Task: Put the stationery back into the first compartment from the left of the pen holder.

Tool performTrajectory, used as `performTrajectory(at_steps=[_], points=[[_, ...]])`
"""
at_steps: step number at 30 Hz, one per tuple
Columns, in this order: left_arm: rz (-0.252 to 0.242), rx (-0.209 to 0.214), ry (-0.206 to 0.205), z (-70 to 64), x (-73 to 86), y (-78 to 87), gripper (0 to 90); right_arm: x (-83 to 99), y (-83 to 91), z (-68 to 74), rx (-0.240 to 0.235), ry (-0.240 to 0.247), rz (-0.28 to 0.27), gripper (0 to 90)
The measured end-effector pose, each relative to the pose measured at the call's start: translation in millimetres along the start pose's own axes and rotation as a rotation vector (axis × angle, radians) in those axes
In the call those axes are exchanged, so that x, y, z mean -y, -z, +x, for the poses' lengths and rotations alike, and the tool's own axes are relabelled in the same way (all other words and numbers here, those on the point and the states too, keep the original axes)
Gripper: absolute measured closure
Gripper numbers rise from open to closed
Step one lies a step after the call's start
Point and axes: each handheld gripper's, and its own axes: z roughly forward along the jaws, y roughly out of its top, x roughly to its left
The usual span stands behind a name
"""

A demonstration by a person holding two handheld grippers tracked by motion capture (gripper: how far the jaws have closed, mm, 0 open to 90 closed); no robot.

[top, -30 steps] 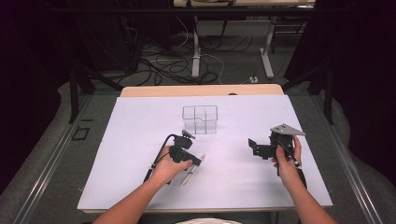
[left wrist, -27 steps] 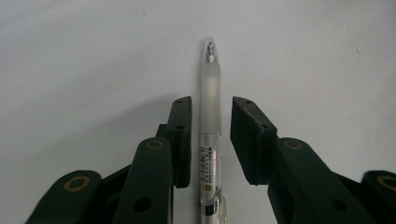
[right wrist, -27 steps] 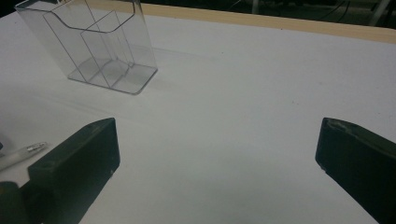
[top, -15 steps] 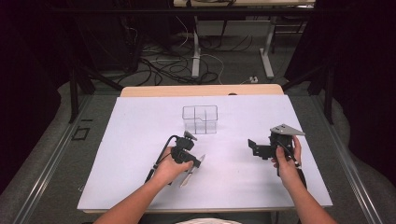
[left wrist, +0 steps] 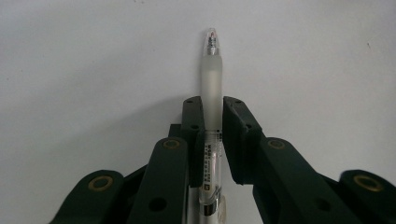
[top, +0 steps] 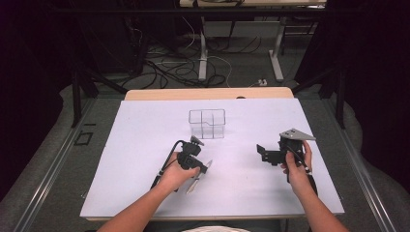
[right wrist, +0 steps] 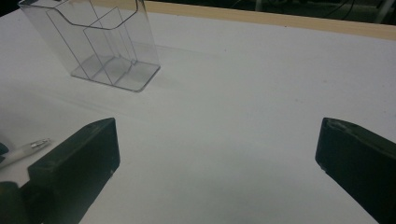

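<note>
Nearest us, the left gripper [left wrist: 212,116] is clamped on a clear pen [left wrist: 211,88], its rear end hidden between the jaws; to the right, the right gripper [top: 265,153] hangs with jaws wide apart; farther off, a clear compartmented holder [top: 207,123] stands on the white table [top: 145,125]

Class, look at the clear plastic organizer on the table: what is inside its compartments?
Nothing: the clear organizer stands empty, its dividers and base showing through. The pen is between the left gripper's jaws, apart from it.

High view overlooks white table [top: 145,145]; claw views sit close, sharing the pen [left wrist: 211,93]
</note>
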Motion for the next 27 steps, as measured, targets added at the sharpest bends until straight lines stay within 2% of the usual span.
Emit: performTrajectory(at_steps=[15, 27], points=[[-0.006, -0.015, 0.004, -0.7, 0.3, 1.4, 79.6, 0.4, 0.1, -0.9, -0.002, 0.007, 0.003, 0.0], [-0.060, -0.001, 0.006, 1.7, 0.1, 12.4, 79.7, 0.7, -0.2, -1.2, -0.003, 0.008, 0.004, 0.0]])
